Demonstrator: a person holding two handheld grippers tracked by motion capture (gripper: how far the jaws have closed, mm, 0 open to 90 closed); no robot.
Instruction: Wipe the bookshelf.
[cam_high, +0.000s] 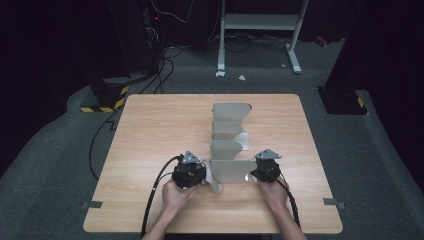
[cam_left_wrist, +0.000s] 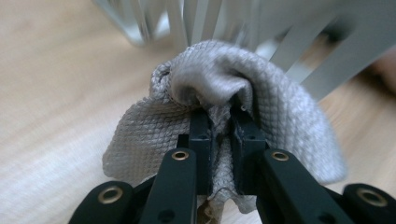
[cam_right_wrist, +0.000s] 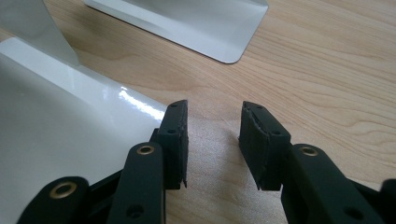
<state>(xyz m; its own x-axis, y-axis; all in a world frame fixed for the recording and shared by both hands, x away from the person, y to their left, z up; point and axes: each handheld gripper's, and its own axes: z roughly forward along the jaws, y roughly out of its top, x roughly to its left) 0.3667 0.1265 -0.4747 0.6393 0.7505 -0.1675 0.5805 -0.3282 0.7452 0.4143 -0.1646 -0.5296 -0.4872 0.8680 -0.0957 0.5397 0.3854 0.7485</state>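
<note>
A grey metal file rack (cam_high: 229, 137) with several upright dividers stands on the wooden table (cam_high: 150, 130). My left gripper (cam_high: 200, 169) is shut on a bunched grey textured cloth (cam_left_wrist: 261, 98), pressed against the rack's near divider (cam_high: 232, 171) at its left end. In the high view the cloth (cam_high: 214, 183) hangs beside that divider. My right gripper (cam_right_wrist: 214, 140) is open with nothing between its fingers, its left finger (cam_right_wrist: 173, 135) against the glossy white divider (cam_right_wrist: 56, 126). In the high view the right gripper (cam_high: 256, 172) sits at the divider's right end.
The rack's base plate (cam_right_wrist: 187, 23) lies flat on the table beyond my right gripper. Bare wood extends left and right of the rack. Cables trail off the table's near edge. Beyond the table are a white desk frame (cam_high: 260, 30) and floor cables (cam_high: 165, 65).
</note>
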